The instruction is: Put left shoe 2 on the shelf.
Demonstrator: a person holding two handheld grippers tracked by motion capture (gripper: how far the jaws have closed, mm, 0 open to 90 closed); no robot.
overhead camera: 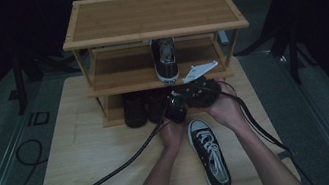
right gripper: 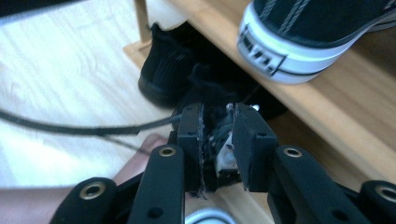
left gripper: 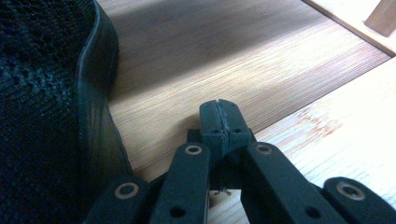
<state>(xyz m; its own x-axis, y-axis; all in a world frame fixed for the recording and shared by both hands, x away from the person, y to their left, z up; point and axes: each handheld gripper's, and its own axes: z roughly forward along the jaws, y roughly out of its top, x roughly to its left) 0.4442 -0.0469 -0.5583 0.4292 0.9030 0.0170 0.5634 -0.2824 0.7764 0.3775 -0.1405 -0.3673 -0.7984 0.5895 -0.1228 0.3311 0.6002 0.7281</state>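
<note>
The sneaker (overhead camera: 208, 153) lies sole-down on the table (overhead camera: 87, 156) between the person's forearms, its long axis running away from the person, toe toward the shoe rack (overhead camera: 150, 19). Just beyond it, the left gripper (overhead camera: 175, 108) is pressed together, empty; the right gripper (overhead camera: 201, 91) stands slightly parted, pinching nothing.

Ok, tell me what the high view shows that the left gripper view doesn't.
High view alone: the whole shoe rack, a sneaker on its middle shelf, another sneaker on the table, both hands. Left gripper view alone: the left gripper up close, jaws pressed shut on nothing. Both: the black shoe on the bottom shelf and the wooden table.
</note>
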